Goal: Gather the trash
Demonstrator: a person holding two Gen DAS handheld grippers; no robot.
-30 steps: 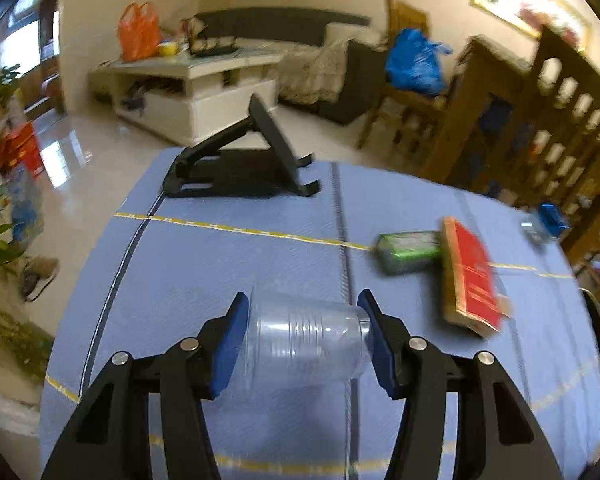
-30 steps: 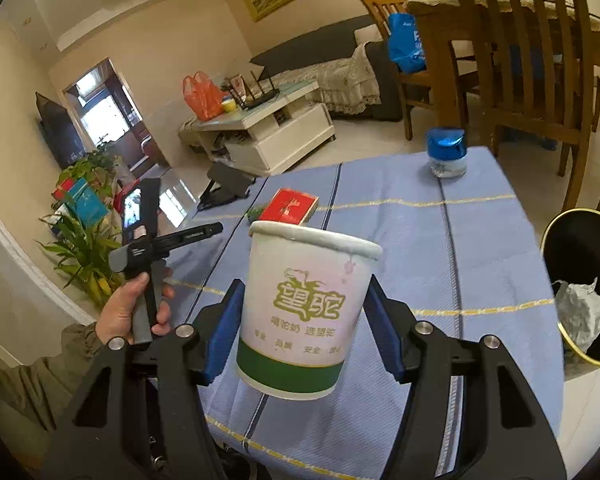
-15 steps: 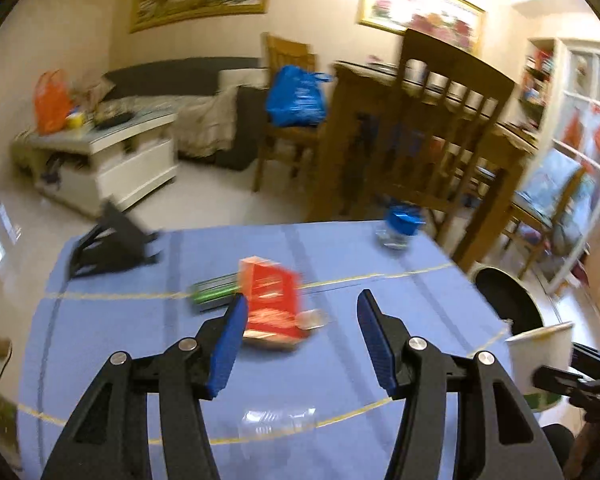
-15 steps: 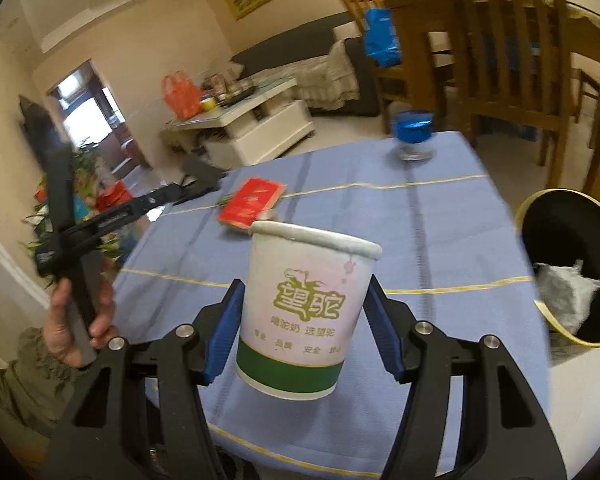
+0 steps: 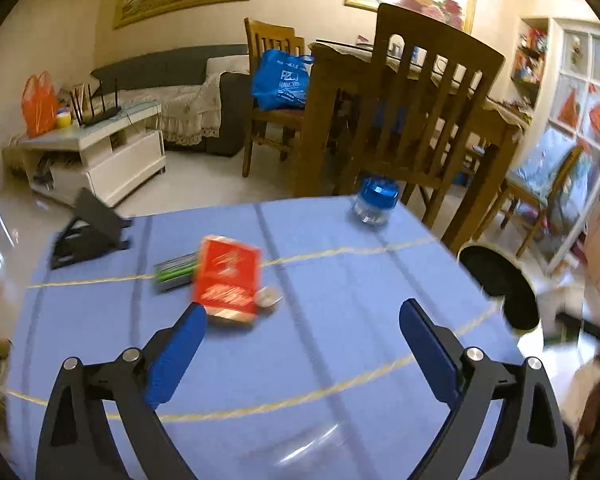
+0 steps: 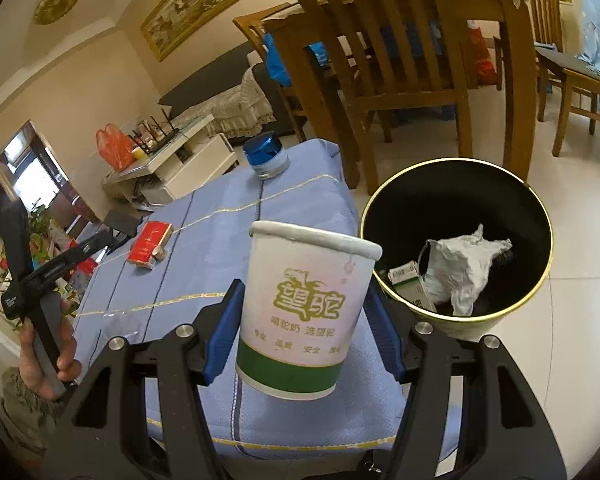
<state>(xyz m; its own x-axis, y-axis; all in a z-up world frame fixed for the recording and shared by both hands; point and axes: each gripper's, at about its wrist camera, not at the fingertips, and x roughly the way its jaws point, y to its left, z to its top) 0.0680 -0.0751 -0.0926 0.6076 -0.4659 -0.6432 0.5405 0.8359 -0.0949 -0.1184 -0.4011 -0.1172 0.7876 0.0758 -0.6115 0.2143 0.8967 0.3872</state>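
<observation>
1. Currently the right gripper (image 6: 302, 312) clamps a white paper cup with green band (image 6: 304, 312), centre frame, upright.
2. Right of it stands a black round bin with gold rim (image 6: 540, 216); carrying the cup over it likely comes next.
3. Wide open, the left gripper (image 5: 300, 340) holds nothing; a clear plastic cup (image 5: 300, 446) lies blurred at bottom centre.

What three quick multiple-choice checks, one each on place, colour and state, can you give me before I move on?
1. Where does the trash bin stand?
A. on the floor beside the table
B. on the table
C. on a chair

2. What colour is the jar's lid?
A. red
B. blue
C. white

3. How is the left gripper?
A. shut on a box
B. shut on a cup
C. open

Answers: 1 A, its rim sits by the table edge on the tiles. 2 B, shiny blue. 3 C, nothing sits between its spread fingers, while the right gripper clamps the paper cup.
</observation>
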